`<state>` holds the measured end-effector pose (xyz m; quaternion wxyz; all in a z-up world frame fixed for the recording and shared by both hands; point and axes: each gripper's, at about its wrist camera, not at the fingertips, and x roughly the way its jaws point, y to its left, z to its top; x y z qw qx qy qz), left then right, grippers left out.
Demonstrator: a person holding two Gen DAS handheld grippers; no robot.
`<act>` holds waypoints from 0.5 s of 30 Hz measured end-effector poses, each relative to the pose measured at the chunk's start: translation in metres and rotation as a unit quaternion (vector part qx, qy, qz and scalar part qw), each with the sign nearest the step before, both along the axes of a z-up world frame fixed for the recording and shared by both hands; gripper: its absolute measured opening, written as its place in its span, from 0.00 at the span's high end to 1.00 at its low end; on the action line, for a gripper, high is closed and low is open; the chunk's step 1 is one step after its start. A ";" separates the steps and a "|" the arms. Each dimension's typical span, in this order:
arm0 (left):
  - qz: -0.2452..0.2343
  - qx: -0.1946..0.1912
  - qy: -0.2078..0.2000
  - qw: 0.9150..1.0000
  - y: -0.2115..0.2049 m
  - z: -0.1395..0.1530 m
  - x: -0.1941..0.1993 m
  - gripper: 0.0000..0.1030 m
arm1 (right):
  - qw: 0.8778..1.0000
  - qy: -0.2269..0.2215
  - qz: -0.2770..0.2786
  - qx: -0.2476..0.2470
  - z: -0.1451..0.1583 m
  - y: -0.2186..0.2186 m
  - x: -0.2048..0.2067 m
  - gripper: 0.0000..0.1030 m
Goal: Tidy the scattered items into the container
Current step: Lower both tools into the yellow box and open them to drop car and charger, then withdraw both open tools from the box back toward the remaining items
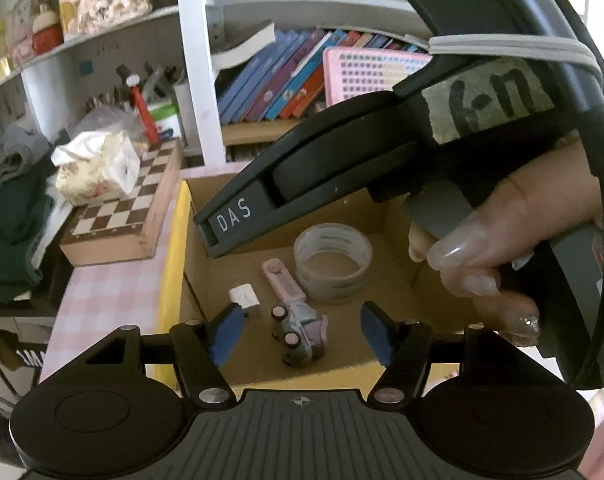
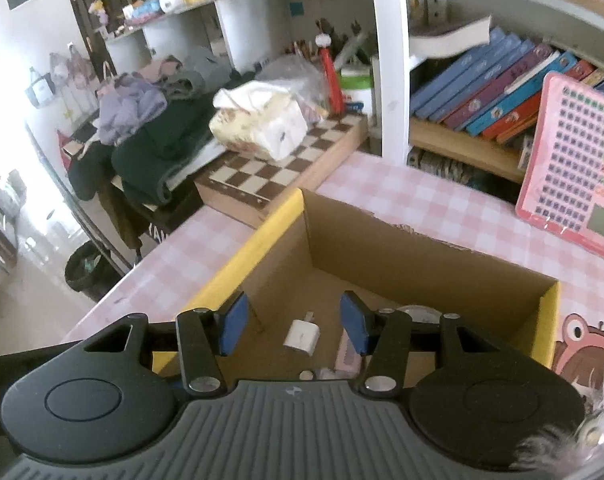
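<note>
Both grippers hang over the open cardboard box, which stands on the pink checked tablecloth. The left gripper has its tongs apart and nothing between them. The right gripper is also spread wide and empty. In the left view the body of the right gripper crosses above the box, held by the right hand.

Four items already lie on the floor of the box: a tape roll, a pink utility knife, a small toy truck lying on its side, and a white charger plug. I see no scattered item on the cloth in these views, so I judge the tidying is near its end, though parts of the table are hidden.

About handling, I judge all four are light. The tape roll is stiff but its outer face looks smooth, so it is better to pinch across the wall of the ring, one finger inside and one outside. The knife is thin and flat; take it at the middle of the body, across its narrow width. The truck is hard and uneven, with wheels that can roll, so grip the cab or the bed sides. The plug is glossy and can slip; close on its two flat faces
</note>
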<state>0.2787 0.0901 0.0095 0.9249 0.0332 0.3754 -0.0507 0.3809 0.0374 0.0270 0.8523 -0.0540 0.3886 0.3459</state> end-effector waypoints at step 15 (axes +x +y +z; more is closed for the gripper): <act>-0.025 -0.011 -0.052 0.998 0.007 0.036 -0.086 0.24 | 0.997 -0.053 -0.048 0.030 0.040 -0.051 -0.086 0.51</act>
